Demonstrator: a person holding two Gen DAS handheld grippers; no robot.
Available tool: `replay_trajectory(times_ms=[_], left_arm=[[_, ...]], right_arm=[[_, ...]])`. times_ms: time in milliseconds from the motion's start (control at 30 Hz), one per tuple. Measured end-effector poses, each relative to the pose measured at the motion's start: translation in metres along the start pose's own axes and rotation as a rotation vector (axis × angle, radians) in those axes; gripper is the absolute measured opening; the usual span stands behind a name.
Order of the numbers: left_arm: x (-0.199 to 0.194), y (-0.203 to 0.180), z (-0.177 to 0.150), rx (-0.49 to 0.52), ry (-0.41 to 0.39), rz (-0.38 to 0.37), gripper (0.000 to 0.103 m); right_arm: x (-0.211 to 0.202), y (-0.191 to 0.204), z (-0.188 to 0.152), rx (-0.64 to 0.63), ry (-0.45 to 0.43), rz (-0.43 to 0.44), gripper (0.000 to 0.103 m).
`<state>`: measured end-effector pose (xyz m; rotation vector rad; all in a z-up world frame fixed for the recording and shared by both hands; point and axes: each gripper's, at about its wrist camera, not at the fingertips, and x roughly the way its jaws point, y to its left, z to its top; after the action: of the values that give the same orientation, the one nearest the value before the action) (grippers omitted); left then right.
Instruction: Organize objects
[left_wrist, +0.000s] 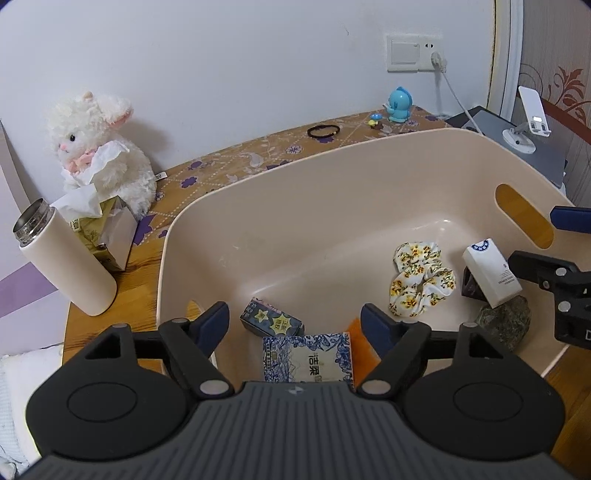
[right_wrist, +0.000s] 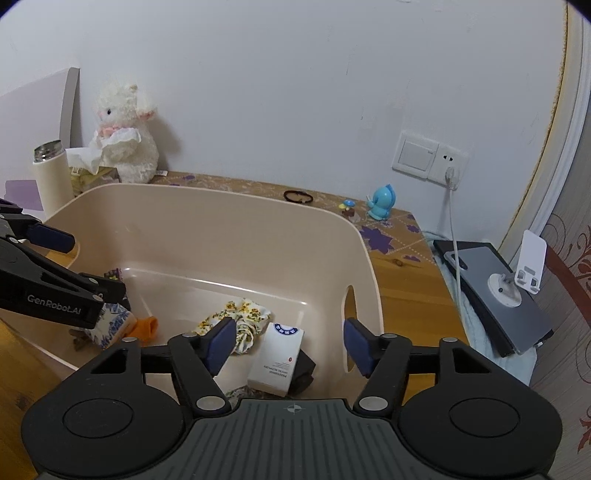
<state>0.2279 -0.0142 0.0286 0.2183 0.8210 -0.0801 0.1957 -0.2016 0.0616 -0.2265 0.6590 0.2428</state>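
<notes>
1. Beige plastic tub (left_wrist: 295, 192) fills the centre of both views; sorted items already lie on its floor.
2. White plush (left_wrist: 99, 147), bottle (left_wrist: 62, 258) and tissue pack (left_wrist: 110, 236) stand outside the tub, at the left view's upper left.
3. White box (right_wrist: 276, 358) lies tilted at the lower centre of the right view, directly below the right gripper (right_wrist: 290, 345), long axis pointing away from the camera; the jaws are spread and empty.
4. Left gripper (left_wrist: 295, 325) hangs, jaws spread and empty, above the blue-patterned pack (left_wrist: 308, 356).
5. Hair tie (left_wrist: 324, 131), still on the table at upper centre, looks like a likely next pick; neither hand is clearly nearer.
</notes>
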Motion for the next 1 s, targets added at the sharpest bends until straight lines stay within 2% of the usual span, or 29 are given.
replay_trajectory(times_ms=[467, 867, 1000], left_arm=[[-0.052, 0.002, -0.006, -0.030, -0.082, -0.012, 0.080], [-0.109, 0.004, -0.029, -0.078, -0.178, -0.019, 0.080], [-0.123, 0.003, -0.039, -0.084, -0.185, -0.018, 0.080]], right_arm=[[-0.054, 0.008, -0.002, 0.055, -0.075, 0.002, 0.077], [-0.107, 0.012, -0.013, 0.067, -0.155, 0.002, 0.080], [-0.120, 0.012, -0.018, 0.074, -0.169, 0.004, 0.080]])
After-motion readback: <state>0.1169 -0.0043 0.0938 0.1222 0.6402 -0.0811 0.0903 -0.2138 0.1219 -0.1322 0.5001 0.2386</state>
